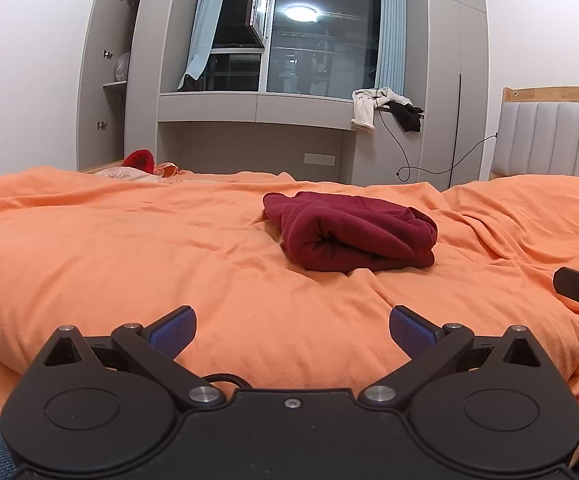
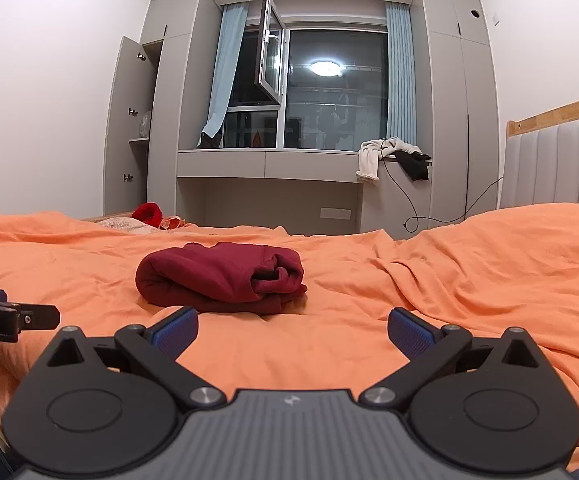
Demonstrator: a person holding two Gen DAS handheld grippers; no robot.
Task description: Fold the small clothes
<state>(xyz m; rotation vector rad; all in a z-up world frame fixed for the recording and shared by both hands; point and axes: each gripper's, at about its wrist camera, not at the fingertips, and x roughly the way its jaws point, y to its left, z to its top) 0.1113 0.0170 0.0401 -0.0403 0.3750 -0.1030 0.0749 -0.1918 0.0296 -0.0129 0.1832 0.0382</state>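
Mid-frame on the orange bed [image 1: 129, 240], the folded maroon garment [image 1: 353, 232] lay untouched. You held your left gripper [image 1: 292, 330] and right gripper [image 2: 292, 330] below it, jaws wide and empty.

Maroon garment [image 1: 349, 232] folded, lying on orange duvet [image 1: 129, 248].

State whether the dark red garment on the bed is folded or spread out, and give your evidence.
Folded. The dark red garment lies as a compact, layered bundle on the orange bedcover, with rolled edges showing at its near side; neither gripper touches it.
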